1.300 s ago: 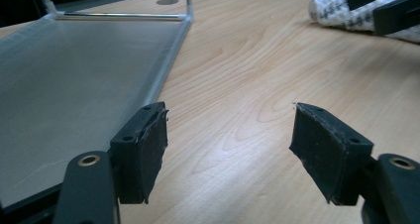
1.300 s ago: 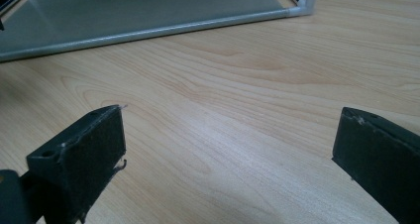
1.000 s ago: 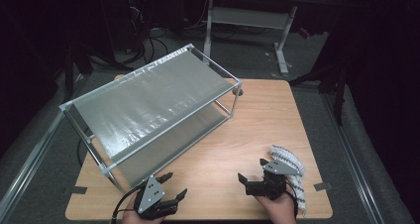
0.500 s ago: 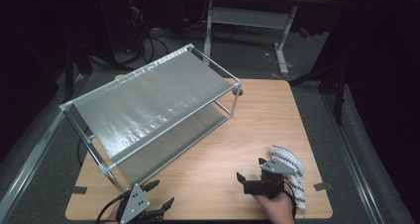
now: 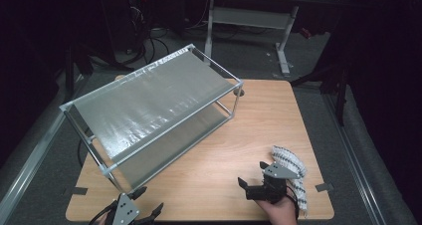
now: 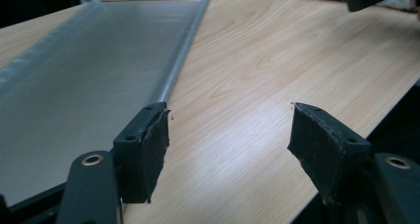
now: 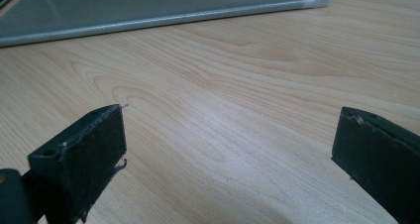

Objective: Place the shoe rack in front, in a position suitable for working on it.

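Both grippers idle at table's (image 5: 259, 135) near edge, fingers spread, empty: left gripper (image 5: 144, 214), right gripper (image 5: 253, 181). Metal shelf rack (image 5: 149, 108) toward far-left corner; knitted cloth (image 5: 291, 165) near right corner. Likely pre-grasp; next calls for a reach.

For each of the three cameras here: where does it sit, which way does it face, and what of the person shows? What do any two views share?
High view: above the person's side, facing forward and down on the table and metal rack; both hand-held grippers and the right hand show.
Left gripper view: on the left hand-held gripper, facing along the rack's lower shelf; open jaws show.
Right gripper view: on the right hand-held gripper, facing the rack's base; open jaws show.
Shared: rack and tabletop.
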A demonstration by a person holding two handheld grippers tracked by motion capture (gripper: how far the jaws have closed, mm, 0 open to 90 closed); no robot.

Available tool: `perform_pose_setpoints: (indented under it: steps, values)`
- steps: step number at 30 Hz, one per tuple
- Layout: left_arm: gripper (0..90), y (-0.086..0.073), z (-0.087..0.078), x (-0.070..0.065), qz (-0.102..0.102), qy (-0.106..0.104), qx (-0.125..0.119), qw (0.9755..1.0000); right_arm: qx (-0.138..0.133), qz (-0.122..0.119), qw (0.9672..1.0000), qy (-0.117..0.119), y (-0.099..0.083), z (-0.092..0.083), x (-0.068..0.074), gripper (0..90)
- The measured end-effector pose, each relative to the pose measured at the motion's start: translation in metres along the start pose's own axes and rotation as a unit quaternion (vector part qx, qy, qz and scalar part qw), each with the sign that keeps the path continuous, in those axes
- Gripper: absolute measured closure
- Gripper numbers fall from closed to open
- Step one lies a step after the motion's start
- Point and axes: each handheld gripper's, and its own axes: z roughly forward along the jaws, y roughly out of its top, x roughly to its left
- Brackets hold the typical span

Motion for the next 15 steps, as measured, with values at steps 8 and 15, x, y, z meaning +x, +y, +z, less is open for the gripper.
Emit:
perform_pose_setpoints:
  steps: [8,15]
  values:
    - [33.2,-0.015,-0.018,0.014,-0.022,0.03,-0.008,0.9993,0.01,0.015,0.9998,0.001,-0.002,0.006,-0.004,0.7]
    - [34.4,-0.025,-0.036,0.025,-0.029,0.058,-0.005,0.9979,0.01,0.012,0.9999,0.0,-0.004,0.005,-0.003,4.0]
